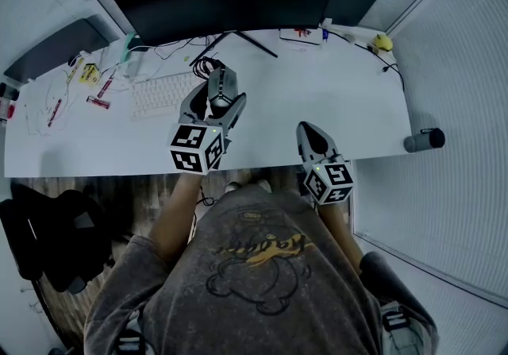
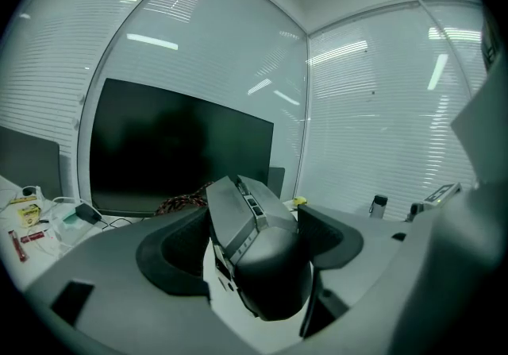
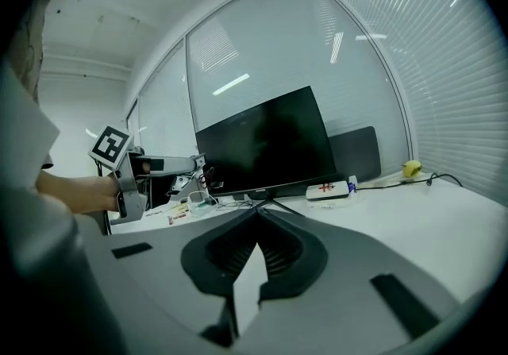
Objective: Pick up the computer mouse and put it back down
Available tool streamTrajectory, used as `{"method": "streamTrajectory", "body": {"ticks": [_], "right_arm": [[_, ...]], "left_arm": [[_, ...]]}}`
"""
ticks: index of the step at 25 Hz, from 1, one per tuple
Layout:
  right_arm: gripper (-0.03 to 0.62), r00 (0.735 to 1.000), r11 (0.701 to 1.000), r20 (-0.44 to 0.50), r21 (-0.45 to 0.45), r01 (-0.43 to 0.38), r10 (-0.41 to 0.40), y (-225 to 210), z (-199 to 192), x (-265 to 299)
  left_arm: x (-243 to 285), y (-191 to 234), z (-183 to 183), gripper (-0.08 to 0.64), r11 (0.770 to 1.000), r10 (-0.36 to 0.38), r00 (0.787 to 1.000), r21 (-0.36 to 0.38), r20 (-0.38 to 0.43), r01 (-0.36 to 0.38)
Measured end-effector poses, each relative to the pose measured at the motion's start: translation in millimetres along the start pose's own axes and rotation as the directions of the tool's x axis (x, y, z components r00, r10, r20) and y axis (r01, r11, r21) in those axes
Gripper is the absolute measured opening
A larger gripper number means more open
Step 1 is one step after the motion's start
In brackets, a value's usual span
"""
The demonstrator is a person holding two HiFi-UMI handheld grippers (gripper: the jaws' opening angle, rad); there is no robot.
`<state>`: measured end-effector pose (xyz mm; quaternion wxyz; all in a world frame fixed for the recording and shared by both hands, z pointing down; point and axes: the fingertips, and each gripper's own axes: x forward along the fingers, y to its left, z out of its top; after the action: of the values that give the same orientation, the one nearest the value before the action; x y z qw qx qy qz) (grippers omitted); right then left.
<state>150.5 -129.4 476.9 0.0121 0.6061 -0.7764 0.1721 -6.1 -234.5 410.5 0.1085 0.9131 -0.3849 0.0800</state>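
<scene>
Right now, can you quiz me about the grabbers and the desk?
1. True or false: the right gripper holds the computer mouse.
2. What lies on the desk beside the left gripper? A: white keyboard; B: plate; C: book.
3. Fill in: the right gripper's fingers are ___.
Key: 1 false; 2 A; 3 together.
</scene>
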Motion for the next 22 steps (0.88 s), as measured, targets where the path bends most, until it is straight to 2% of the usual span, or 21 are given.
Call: {"method": "streamTrajectory", "body": {"ticks": [9, 22], "right_arm": [[0.006, 0.998, 0.998, 0.011, 0.017, 0.054, -0.055, -13, 0, -12], [0.006, 0.996, 0.995, -0.001, 0.032, 0.094, -0.094, -18, -5, -13]], "left_arm": [[28, -17, -6, 0.364, 0.997, -0.063, 0.997, 0.042, -0.040, 0.065], [65, -15, -60, 0.359, 0.992, -0.107, 0.982, 0.045, -0.154, 0.115]]}}
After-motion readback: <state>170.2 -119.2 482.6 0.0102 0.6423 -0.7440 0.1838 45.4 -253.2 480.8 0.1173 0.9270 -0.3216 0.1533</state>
